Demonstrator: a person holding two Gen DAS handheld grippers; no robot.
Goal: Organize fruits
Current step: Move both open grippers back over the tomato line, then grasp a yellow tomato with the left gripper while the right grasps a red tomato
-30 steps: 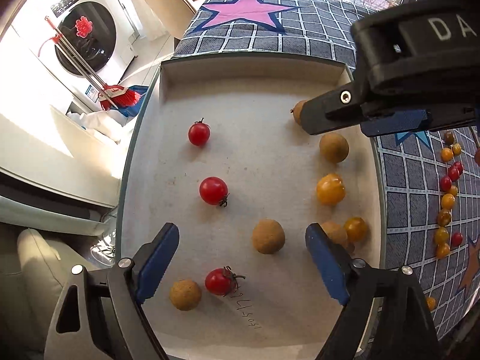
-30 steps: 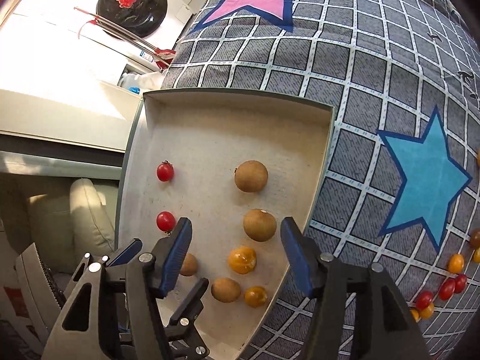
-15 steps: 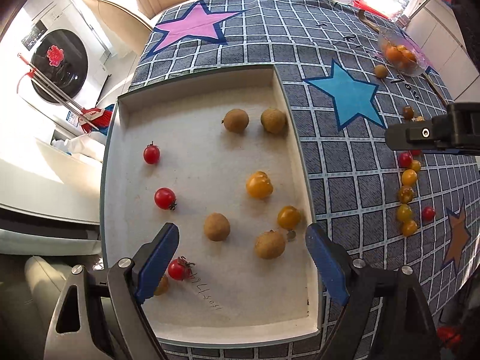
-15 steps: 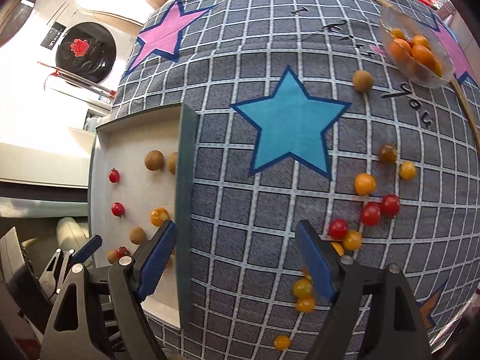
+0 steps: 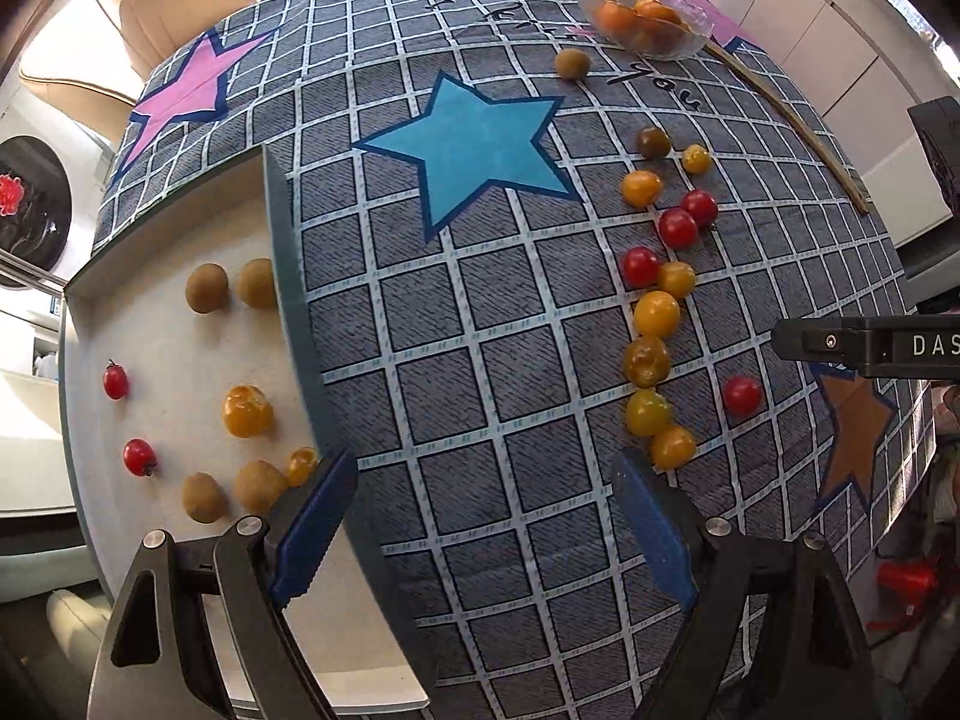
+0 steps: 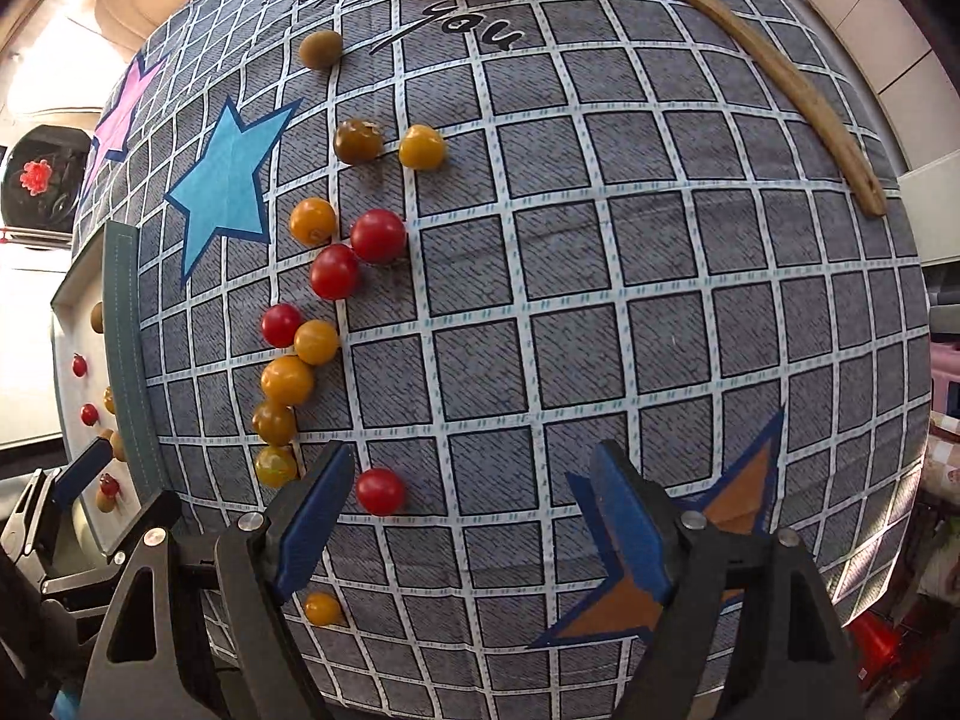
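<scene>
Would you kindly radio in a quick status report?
Both claws, left and right, open, empty. Loose tomatoes on cloth beside tray. Nothing blocking.

star-print grid tablecloth (image 5: 480, 372) carries tray (image 5: 282, 252), loose tomatoes (image 5: 657, 315), glass bowl (image 5: 642, 30), wooden stick (image 6: 798, 90)
</scene>
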